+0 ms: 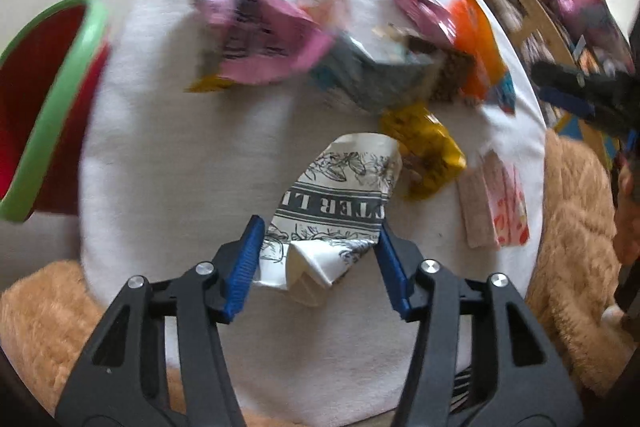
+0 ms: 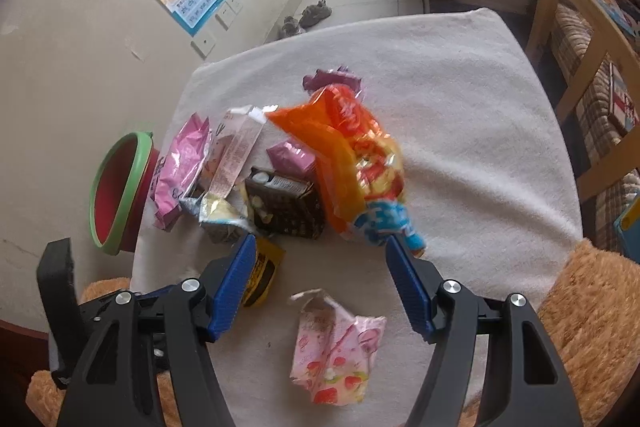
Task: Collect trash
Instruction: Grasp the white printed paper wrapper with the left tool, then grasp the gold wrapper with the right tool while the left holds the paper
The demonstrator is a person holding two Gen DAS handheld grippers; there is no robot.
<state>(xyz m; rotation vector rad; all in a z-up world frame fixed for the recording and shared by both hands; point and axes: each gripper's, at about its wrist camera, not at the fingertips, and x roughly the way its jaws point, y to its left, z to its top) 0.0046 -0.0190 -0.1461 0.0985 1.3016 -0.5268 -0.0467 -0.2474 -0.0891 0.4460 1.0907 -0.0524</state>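
Two blue pads of my left gripper [image 1: 318, 259] frame the crumpled white paper cup [image 1: 336, 203] with grey lettering and flower prints, low in the centre of the left wrist view. The jaws stand partly apart; the cup's edges reach both pads, but I cannot tell whether they press on it. It lies on the white cloth [image 1: 160, 155]. A yellow wrapper [image 1: 428, 147] sits just right of it, a blurred heap of pink and orange packets above, and the red bin with a green rim [image 1: 44, 107] at the left edge.

In the right wrist view my right gripper [image 2: 320, 271] is open and empty. Between and below its fingers lies a pink strawberry-printed wrapper [image 2: 336, 351]. The orange snack bag [image 2: 352, 163] is at centre, near its right pad.
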